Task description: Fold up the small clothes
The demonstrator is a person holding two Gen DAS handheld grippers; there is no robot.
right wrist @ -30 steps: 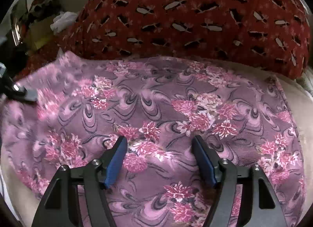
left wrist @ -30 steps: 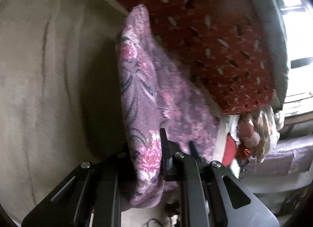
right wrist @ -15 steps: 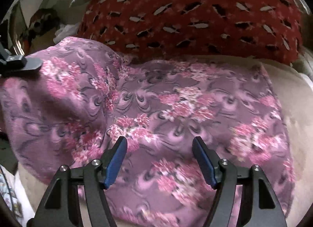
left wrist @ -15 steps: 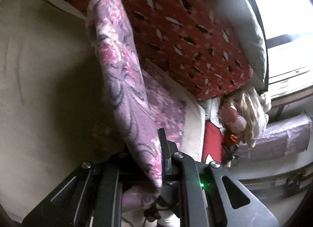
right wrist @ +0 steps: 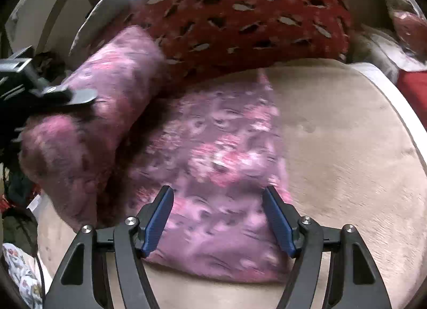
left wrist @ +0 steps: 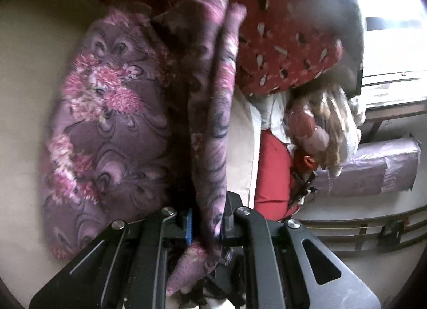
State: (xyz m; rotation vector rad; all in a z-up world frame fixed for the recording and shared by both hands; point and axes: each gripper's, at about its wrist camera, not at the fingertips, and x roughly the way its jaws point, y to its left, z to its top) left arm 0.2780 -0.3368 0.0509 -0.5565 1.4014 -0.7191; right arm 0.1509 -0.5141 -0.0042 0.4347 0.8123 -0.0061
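Note:
A purple floral cloth point(right wrist: 218, 159) lies on a beige cushion point(right wrist: 341, 149). My left gripper point(left wrist: 206, 226) is shut on one edge of the cloth point(left wrist: 210, 127) and holds that part lifted and folded over the flat part point(left wrist: 106, 127). In the right wrist view the left gripper point(right wrist: 53, 93) shows at the left, with the raised fold point(right wrist: 101, 111) hanging from it. My right gripper point(right wrist: 218, 218) is open and empty, just above the near part of the flat cloth.
A red patterned pillow point(right wrist: 253, 13) lies behind the cloth. A doll with blond hair point(left wrist: 320, 125) and a red cloth point(left wrist: 272, 173) sit beyond the cushion's edge. A window point(left wrist: 395, 15) is at the far right of the left wrist view.
My left gripper has carried the held edge up and over towards the right, so the cloth now folds onto itself. My right gripper stays open over the cloth.

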